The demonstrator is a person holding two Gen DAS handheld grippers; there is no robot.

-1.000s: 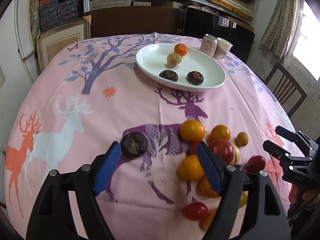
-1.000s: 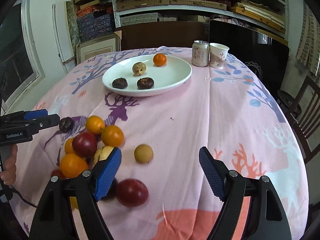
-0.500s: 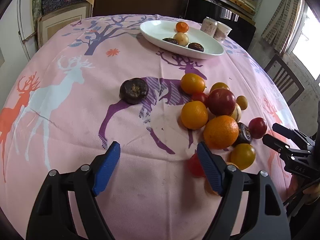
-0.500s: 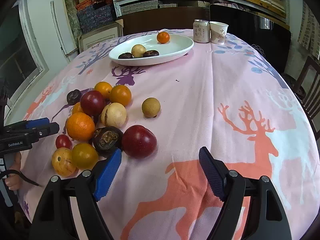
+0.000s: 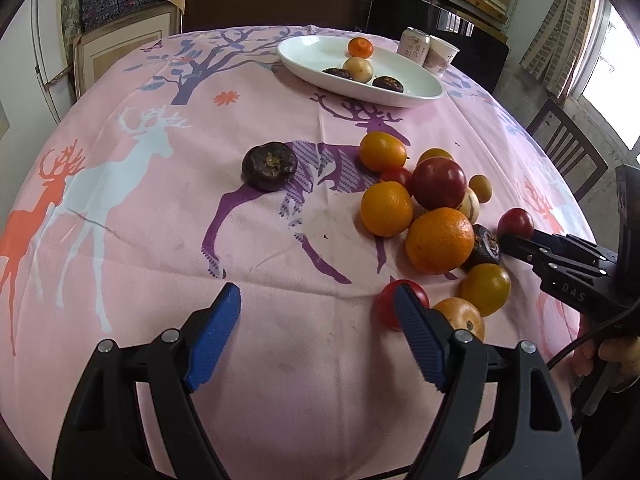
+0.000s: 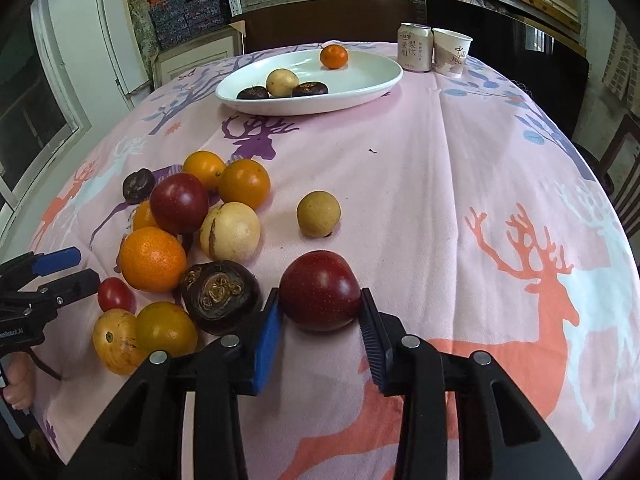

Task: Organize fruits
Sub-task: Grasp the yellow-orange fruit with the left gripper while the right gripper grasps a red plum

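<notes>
Since half a second ago my right tool (image 6: pixel 320 322) has pushed forward and drawn its fingers in, so both blue pads now press the sides of the dark red plum (image 6: pixel 320 296), which sits on the pink deer-print surface (image 6: pixel 460 160) at the near edge of the fruit pile. Just left of that plum lies a dark purple fruit (image 6: pixel 219 298) with its brown crown up, touching the left pad's outer side. My left tool (image 5: pixel 316 320) hangs over bare cloth with its fingers spread wide and nothing between them; a small red tomato (image 5: pixel 386 308) lies partly hidden behind its right finger. Beyond it, the big orange (image 5: pixel 439 240) rests among the other loose fruit. On the far side, the white plate (image 6: pixel 360 80) holds a tangerine, a pale yellow fruit and two dark ones, with a can (image 6: pixel 415 52) and a paper cup (image 6: pixel 452 56) close behind it.
</notes>
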